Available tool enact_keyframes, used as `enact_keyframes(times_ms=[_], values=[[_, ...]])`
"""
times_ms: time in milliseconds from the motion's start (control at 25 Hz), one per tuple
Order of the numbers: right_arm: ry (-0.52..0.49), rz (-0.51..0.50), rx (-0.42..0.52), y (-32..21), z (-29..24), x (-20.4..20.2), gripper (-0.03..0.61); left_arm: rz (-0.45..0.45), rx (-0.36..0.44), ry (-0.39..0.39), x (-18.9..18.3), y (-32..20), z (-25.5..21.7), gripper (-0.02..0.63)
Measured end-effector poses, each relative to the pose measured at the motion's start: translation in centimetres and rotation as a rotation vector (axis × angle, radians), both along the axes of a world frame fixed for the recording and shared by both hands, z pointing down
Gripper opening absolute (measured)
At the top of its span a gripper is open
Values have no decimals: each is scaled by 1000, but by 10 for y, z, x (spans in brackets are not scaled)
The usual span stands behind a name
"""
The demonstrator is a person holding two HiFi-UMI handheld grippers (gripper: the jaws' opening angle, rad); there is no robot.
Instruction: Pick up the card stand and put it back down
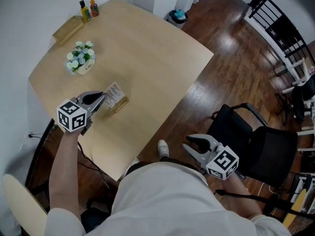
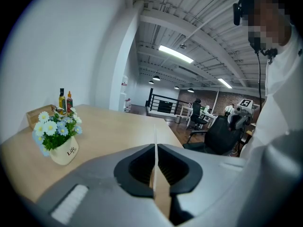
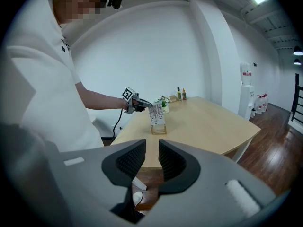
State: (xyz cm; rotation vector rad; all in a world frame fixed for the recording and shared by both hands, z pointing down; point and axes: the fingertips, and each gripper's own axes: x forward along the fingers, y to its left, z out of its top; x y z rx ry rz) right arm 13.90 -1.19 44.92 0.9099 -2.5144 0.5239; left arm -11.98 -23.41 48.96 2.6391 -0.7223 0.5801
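The card stand [image 1: 114, 93] sits on the table [image 1: 147, 68] near the edge closest to me. As far as I can see, its wooden base [image 1: 120, 103] is down on the top. My left tongs [image 1: 102, 99] are closed tight on its upright card [image 2: 155, 141], which runs edge-on between the two ribbed pads.

From the stand, a pot of flowers [image 1: 81, 58] is at ten o'clock, well apart. Two small bottles [image 1: 89, 10] stand far off at eleven o'clock, by the wall.

My right tongs [image 3: 152, 150] hang off the table at about four o'clock from the stand. They are over the wooden floor [image 1: 221, 82], beside a black chair [image 1: 256, 141]. Their jaws stand a narrow gap apart and hold nothing.
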Motion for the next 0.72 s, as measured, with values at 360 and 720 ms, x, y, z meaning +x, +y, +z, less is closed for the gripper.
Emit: enact_keyframes(times_ms=[360, 720], values=[[-6, -2, -4, -4, 2, 0, 92, -11, -17, -2, -4, -3, 8, 18], [-3, 2, -9, -4, 2, 2, 91, -6, -29, -14, -3, -4, 14, 18]])
